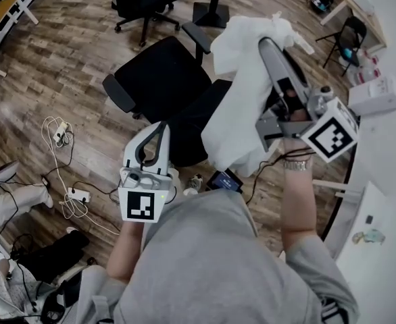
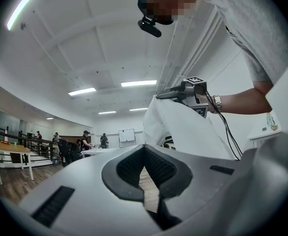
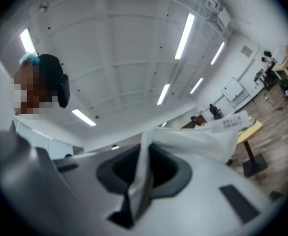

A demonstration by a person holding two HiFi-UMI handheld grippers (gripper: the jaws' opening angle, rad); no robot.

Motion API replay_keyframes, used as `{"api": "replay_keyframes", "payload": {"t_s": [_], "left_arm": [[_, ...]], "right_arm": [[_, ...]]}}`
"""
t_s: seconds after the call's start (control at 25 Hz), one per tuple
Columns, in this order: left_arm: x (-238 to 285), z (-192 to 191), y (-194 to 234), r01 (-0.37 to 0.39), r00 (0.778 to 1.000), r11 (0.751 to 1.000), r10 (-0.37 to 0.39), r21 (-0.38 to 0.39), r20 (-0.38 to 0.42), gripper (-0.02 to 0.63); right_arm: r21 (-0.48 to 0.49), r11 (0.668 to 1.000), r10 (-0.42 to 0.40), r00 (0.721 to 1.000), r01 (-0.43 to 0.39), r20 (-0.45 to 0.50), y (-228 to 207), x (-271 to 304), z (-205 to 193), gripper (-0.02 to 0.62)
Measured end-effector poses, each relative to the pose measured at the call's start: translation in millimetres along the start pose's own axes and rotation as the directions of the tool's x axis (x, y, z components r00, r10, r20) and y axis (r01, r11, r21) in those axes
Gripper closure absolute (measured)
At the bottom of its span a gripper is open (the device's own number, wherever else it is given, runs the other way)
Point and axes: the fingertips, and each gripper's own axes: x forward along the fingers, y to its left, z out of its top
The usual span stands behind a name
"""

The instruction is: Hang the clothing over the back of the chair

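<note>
Near chair (image 1: pixel 163 79), right gripper (image 1: pixel 268 43) (jaws shut) pinches clothing (image 1: pixel 242 106)

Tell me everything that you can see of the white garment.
The garment is white, thin, crumpled fabric. It hangs in the air from the right gripper, whose jaws are shut on a fold near its top. Below the grip it droops in loose folds beside the black chair; whether it touches the chair cannot be told. The left gripper is shut, empty and apart from it.
</note>
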Motion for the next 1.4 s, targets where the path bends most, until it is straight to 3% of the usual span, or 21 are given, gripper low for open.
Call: {"api": "replay_keyframes", "payload": {"t_s": [0.8,1.4], "left_arm": [[25,-52,49,-0.023,0.994,0.998,0.017,-0.053,-0.104,0.572],[43,-86,68,-0.024,0.988,0.996,0.01,-0.086,-0.155,0.572]], "right_arm": [[0.114,0.99,-0.067,0.986,0.085,-0.153,-78,62,-97,0.535],[0.192,0.956,-0.149,0.931,0.222,-0.333,-141,71,-193,0.534]]}}
